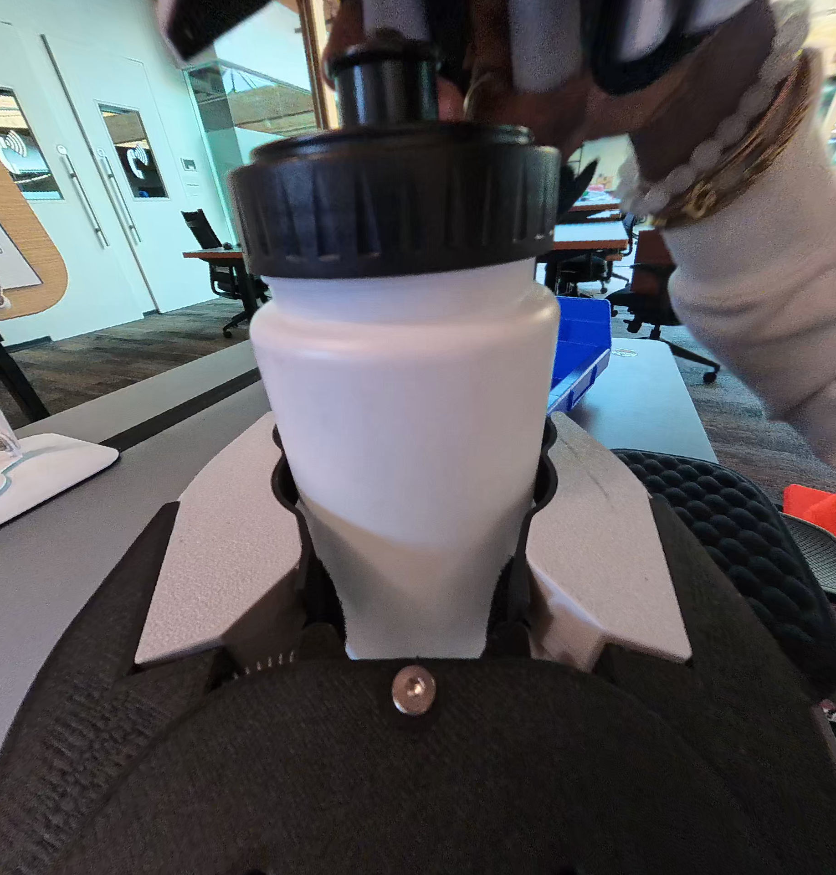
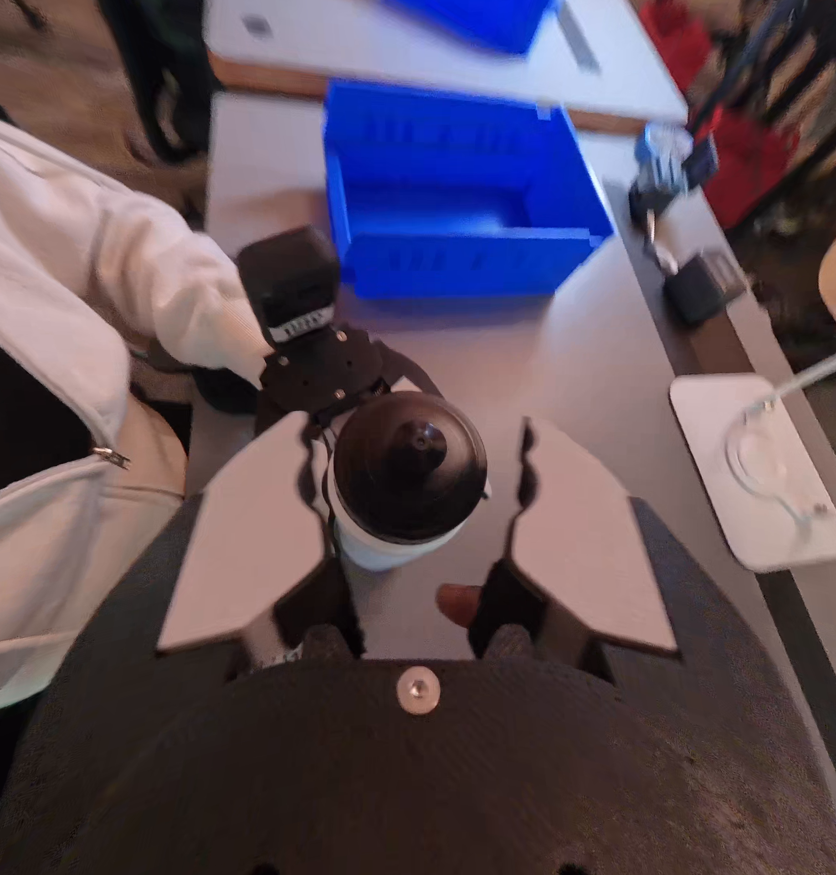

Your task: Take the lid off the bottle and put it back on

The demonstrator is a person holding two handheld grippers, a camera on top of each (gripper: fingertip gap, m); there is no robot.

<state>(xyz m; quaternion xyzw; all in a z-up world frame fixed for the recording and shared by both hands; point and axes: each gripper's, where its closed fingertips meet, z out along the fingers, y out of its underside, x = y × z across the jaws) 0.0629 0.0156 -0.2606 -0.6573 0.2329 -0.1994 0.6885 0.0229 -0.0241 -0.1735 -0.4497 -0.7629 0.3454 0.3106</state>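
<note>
Bottle (image 1: 406, 426), white plastic and upright, sits clamped between the two grey fingers of the left gripper (image 1: 409, 473); the jaws are closed part-way and press against its lower body on both sides, the black wavy pads touching the wall. Left of those jaws a white flat stand base (image 1: 37, 478) lies on the grey table (image 1: 75, 544). Above the jaws the black ribbed lid (image 1: 397, 208) is seated on the bottle's neck, its spout rising from the middle. Right of the jaws and beyond the bottle shows a corner of a blue bin (image 1: 579, 350), and a person's pale sleeve (image 1: 756, 303) comes down from the upper right.

From the right wrist view, looking down, the same pale sleeve is at the left, leading to the left gripper (image 2: 321, 364), which holds the bottle (image 2: 382, 549) from the far left side. The right gripper (image 2: 413, 473) hangs over the top with its jaws spread wide, gripping nothing: the lid (image 2: 409, 473) sits between the two fingers, close to the left finger, with a clear gap to the right one. Ahead of the jaws stands the blue bin (image 2: 458, 265), open side up. Right of the jaws lies the white stand base (image 2: 756, 468), and farther ahead on that side a small black object (image 2: 695, 293) rests on the table (image 2: 586, 360). This view is blurred.
</note>
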